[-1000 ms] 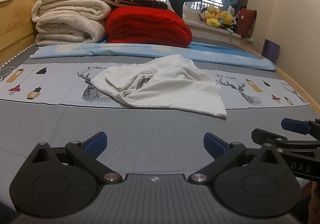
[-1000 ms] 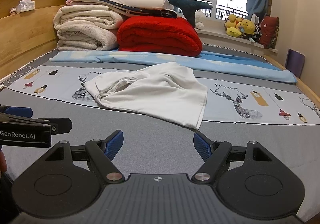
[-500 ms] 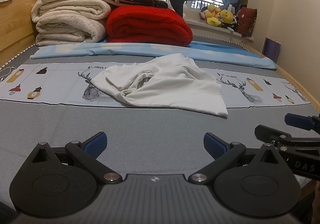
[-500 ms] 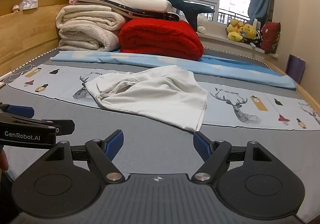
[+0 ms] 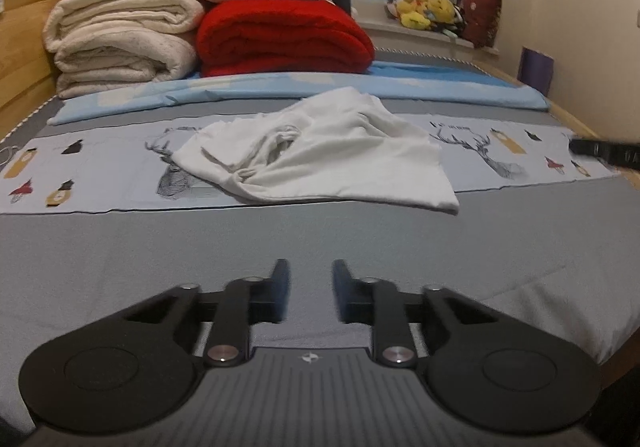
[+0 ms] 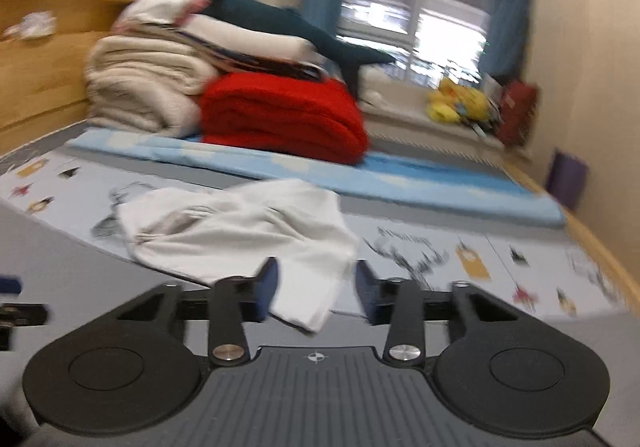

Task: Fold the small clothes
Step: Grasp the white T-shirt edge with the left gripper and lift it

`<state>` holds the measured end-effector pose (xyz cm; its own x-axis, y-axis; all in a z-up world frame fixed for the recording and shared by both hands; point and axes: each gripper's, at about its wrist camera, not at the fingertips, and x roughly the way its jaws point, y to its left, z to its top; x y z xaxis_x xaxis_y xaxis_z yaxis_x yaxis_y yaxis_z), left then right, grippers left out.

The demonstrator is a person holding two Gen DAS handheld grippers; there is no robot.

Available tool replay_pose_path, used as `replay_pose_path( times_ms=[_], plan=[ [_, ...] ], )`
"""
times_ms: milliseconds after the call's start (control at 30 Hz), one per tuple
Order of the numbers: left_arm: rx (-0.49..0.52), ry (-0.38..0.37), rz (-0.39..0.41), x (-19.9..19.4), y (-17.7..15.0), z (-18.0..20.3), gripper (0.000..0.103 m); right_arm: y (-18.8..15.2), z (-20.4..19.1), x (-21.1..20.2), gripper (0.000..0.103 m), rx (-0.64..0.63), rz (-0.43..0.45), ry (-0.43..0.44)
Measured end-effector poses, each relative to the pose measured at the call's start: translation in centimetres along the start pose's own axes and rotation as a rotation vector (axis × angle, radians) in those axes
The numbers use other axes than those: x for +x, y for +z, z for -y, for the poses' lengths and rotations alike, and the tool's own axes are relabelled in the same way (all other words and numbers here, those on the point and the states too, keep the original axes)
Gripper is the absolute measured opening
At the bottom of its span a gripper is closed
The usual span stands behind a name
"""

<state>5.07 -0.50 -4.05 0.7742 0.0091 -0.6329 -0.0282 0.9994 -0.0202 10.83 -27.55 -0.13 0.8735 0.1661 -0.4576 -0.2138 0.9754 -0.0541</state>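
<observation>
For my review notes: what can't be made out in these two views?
- White garment: crumpled, so its type and far side are hidden in both views.
- Right gripper: motion blur; whether its jaws touch the garment's corner is unclear.
- Left wrist view: the right gripper is cut off by the right edge.
- Deer-print text: too small.

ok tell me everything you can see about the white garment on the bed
The white garment is a small, soft piece of plain white fabric that looks like thin knit. It lies crumpled and unfolded on the bed, partly on the pale deer-print strip and partly over the grey cover. A gathered opening with bunched edges faces the left wrist camera; a flatter panel spreads right to a loose corner. Neither gripper touches it; in the right wrist view that corner lies just ahead of the right gripper.
</observation>
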Motion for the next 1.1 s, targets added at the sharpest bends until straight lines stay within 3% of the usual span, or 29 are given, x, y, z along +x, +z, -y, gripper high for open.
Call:
replay_pose_path(
  times_ms=[67, 200, 333, 467, 567, 800, 900, 933, 967, 1000, 1100],
  plan=[
    [0.012, -0.008, -0.008, 1.2, 0.7, 0.5, 0.023, -0.4, 1.2, 0.9, 0.023, 0.045, -0.055, -0.012],
    [0.011, -0.021, -0.038, 5.4, 2.6, 2.3, 0.023, -0.8, 2.3, 1.4, 0.024, 0.039, -0.031, -0.030],
    [-0.062, -0.078, -0.072, 10.5, 4.7, 4.4, 0.023, -0.7, 3.9, 1.9, 0.024, 0.057, -0.027, -0.008],
    [-0.185, -0.142, -0.141, 16.2, 6.4, 6.7, 0.027, -0.6, 6.1, 2.1, 0.021, 0.132, -0.042, -0.003],
    [-0.307, -0.178, -0.196, 20.5, 6.9, 8.3, 0.047, -0.8, 7.3, 2.0, 0.020, 0.167, -0.047, 0.007],
    [-0.554, -0.191, -0.278, 27.8, 7.4, 10.7, 0.052, -1.5, 8.5, 1.5, 0.020, 0.132, -0.047, -0.010],
    [-0.452, -0.125, -0.276, 29.1, 8.2, 12.8, 0.050, -1.7, 8.9, 1.3, 0.020, 0.128, -0.047, -0.012],
    [-0.375, -0.104, -0.278, 29.4, 8.8, 13.6, 0.039, -1.8, 9.0, 1.4, 0.020, 0.129, -0.049, -0.014],
    [-0.302, -0.086, -0.288, 29.6, 9.2, 14.2, 0.012, -1.8, 9.1, 1.5, 0.020, 0.131, -0.052, -0.019],
    [-0.237, -0.074, -0.308, 29.8, 9.5, 14.5, 0.005, -1.8, 9.1, 1.5, 0.020, 0.134, -0.053, -0.022],
    [-0.121, -0.117, -0.294, 28.0, 10.0, 13.0, 0.004, -1.8, 9.0, 1.7, 0.020, 0.135, -0.056, -0.032]
  ],
)
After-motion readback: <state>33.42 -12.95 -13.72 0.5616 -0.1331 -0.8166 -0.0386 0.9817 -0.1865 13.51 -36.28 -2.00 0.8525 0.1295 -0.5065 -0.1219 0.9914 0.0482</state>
